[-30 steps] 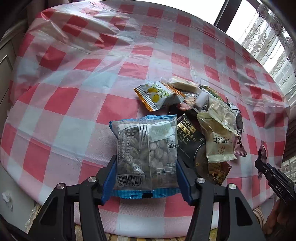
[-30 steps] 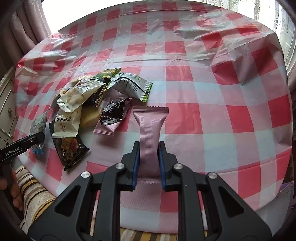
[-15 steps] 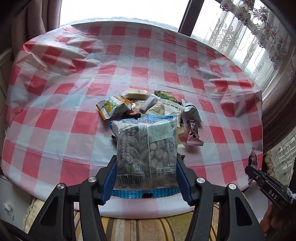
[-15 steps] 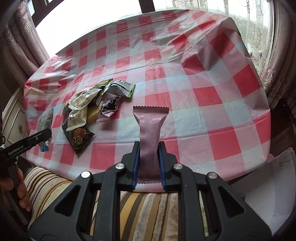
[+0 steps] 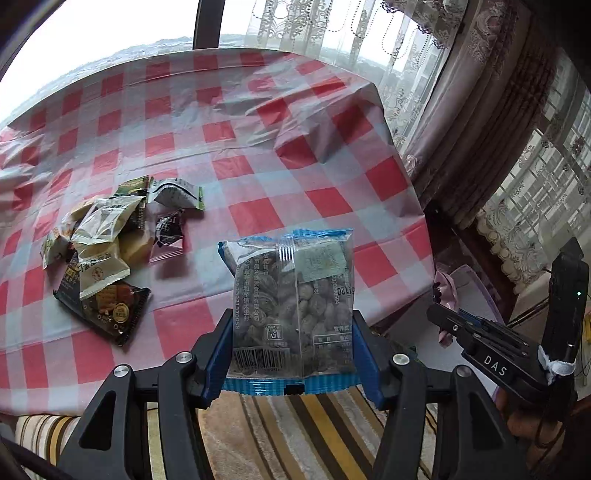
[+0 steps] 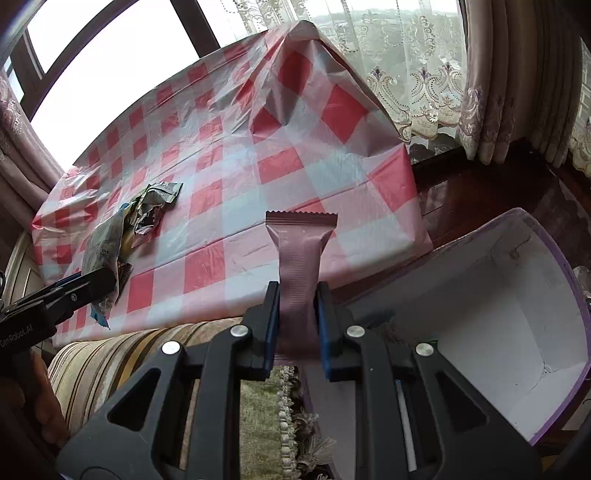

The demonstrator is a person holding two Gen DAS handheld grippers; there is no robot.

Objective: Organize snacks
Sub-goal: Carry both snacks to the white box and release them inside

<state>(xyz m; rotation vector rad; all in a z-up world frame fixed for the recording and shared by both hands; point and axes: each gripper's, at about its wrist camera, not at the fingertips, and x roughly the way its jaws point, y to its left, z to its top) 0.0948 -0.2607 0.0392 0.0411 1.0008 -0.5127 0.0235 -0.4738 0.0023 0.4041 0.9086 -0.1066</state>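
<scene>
Lit by overcast daylight from blown-out windows [image 5: 92,33] behind lace curtains [image 6: 388,55], softly shadowed, strongly fisheye-curved at dark edges, perhaps slightly motion-blurred.

place: home living or dining room | table [image 5: 295,122]: red-and-white checked plastic cloth, loose snacks [image 5: 107,236] heaped on it | windows: lace curtains [image 6: 406,66] and heavy patterned drapes [image 5: 480,110] | seat: striped sofa [image 6: 110,354] with fringed trim at the table's edge | floor: dark wood, white box [image 6: 517,314] with purple rim
</scene>
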